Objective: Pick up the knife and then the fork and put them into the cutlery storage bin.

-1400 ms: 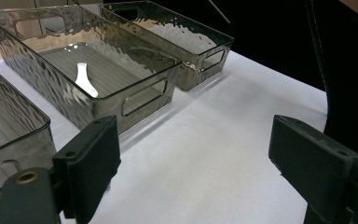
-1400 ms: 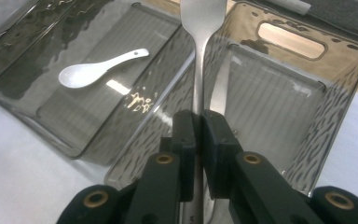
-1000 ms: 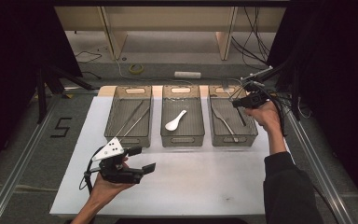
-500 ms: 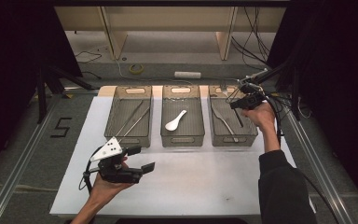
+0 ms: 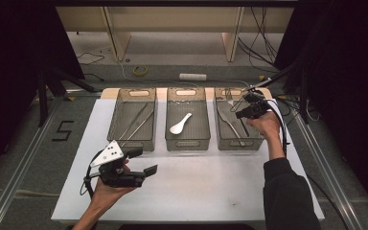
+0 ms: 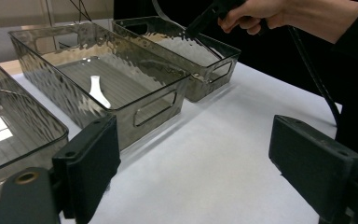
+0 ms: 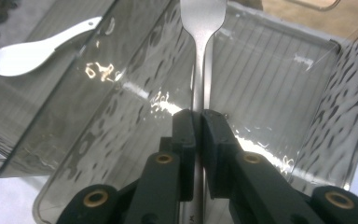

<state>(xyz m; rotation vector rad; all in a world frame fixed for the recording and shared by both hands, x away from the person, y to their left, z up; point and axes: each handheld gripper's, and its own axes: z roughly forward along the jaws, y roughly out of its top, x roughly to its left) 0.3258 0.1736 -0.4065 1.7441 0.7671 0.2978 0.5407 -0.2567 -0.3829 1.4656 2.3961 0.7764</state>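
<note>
Right claw clamped on fork over right bin, white spoon in neighbouring bin to its left, left claw apart over bare bench.

table surface white, on a tan board showing at the far edge. three clear bins stand directly on it in a row: left bin, middle bin, right bin.

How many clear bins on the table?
3, in a row on the white mat: left smoky clear plastic bin with chopsticks, middle bin with a white ceramic spoon, right bin under the right tool.
</note>
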